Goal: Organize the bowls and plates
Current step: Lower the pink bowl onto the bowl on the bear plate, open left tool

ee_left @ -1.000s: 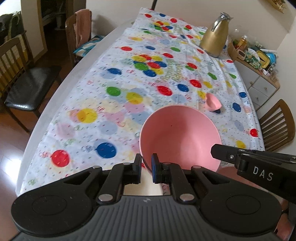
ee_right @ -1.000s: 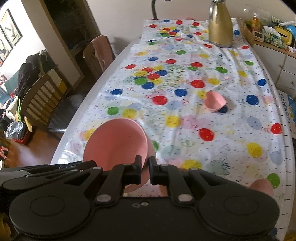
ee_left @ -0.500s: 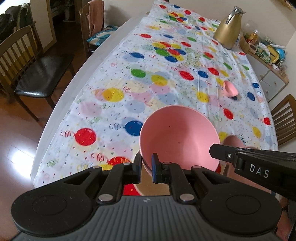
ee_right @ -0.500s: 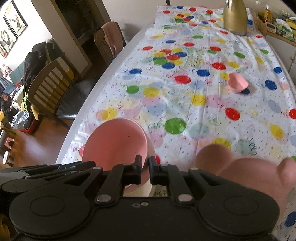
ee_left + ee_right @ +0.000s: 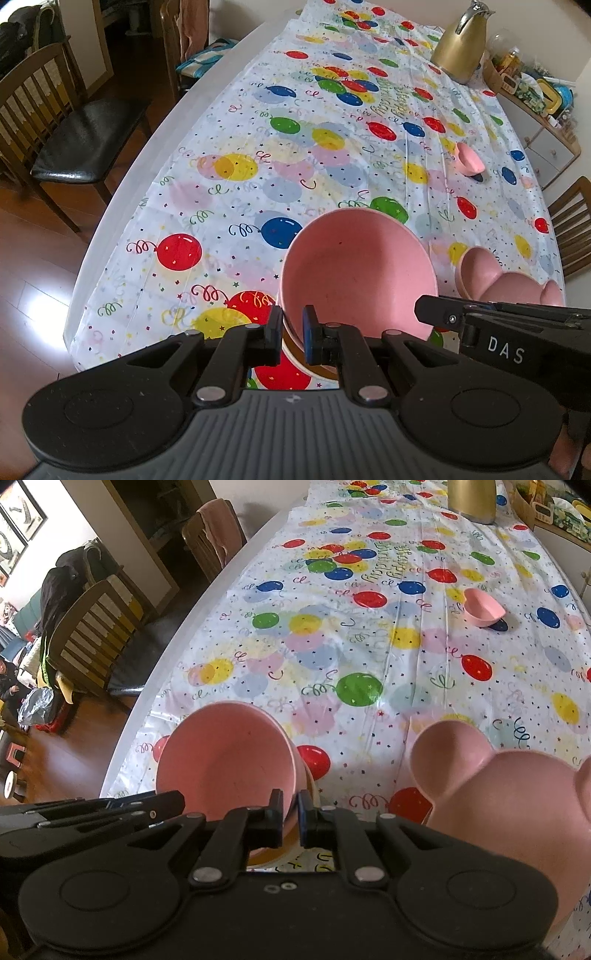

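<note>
A large pink bowl (image 5: 354, 273) (image 5: 225, 764) hangs tilted just above the near end of the balloon-print tablecloth (image 5: 258, 177). My left gripper (image 5: 291, 328) is shut on its near-left rim. My right gripper (image 5: 290, 812) is shut on the opposite rim and shows from the side as the right gripper (image 5: 428, 310) in the left wrist view. A second, paler rim (image 5: 310, 369) peeks out right under the bowl; I cannot tell whether they touch. A pink plate with round ears (image 5: 509, 284) (image 5: 498, 794) lies to the right. A small pink heart-shaped bowl (image 5: 468, 159) (image 5: 482, 607) sits farther up the table.
A gold jug (image 5: 460, 48) (image 5: 471, 498) stands at the far end. Wooden chairs (image 5: 55, 129) (image 5: 92, 627) line the left side, and another chair (image 5: 572, 229) is on the right. A cluttered cabinet (image 5: 535, 96) stands at the far right.
Both grippers have carried the pink bowl back toward the near end of the table and lower. The eared pink plate has come into view on the right.
</note>
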`<state>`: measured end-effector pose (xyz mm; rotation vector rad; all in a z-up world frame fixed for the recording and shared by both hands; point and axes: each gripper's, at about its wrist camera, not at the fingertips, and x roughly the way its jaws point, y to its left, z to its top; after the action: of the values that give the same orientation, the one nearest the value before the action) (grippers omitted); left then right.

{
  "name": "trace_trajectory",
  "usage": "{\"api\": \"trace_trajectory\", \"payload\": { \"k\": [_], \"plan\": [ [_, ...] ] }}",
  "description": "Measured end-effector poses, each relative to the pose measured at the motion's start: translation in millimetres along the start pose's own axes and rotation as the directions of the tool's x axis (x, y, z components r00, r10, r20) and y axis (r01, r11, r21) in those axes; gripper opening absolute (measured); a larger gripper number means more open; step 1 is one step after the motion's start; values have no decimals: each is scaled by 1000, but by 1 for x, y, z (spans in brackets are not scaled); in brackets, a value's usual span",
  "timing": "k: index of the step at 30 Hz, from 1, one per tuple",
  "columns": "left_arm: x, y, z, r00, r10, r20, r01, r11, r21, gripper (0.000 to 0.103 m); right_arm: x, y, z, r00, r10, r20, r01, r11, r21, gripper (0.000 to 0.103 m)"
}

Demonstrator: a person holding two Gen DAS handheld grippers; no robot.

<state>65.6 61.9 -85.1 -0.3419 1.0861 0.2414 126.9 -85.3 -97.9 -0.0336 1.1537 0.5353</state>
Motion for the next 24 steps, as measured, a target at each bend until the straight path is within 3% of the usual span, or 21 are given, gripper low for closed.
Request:
{"api": "trace_trajectory", "payload": {
  "k": [18,24],
  "plan": [
    [9,3,-9,999,-17,-34,17,1000,0,10,1,-4,-9,1000,13,-24,-13,1000,22,7],
    [5,0,-8,999,-29,-27,30,1000,8,10,-1,-5,-7,1000,10,-25,-10,1000,18,15]
  ]
}}
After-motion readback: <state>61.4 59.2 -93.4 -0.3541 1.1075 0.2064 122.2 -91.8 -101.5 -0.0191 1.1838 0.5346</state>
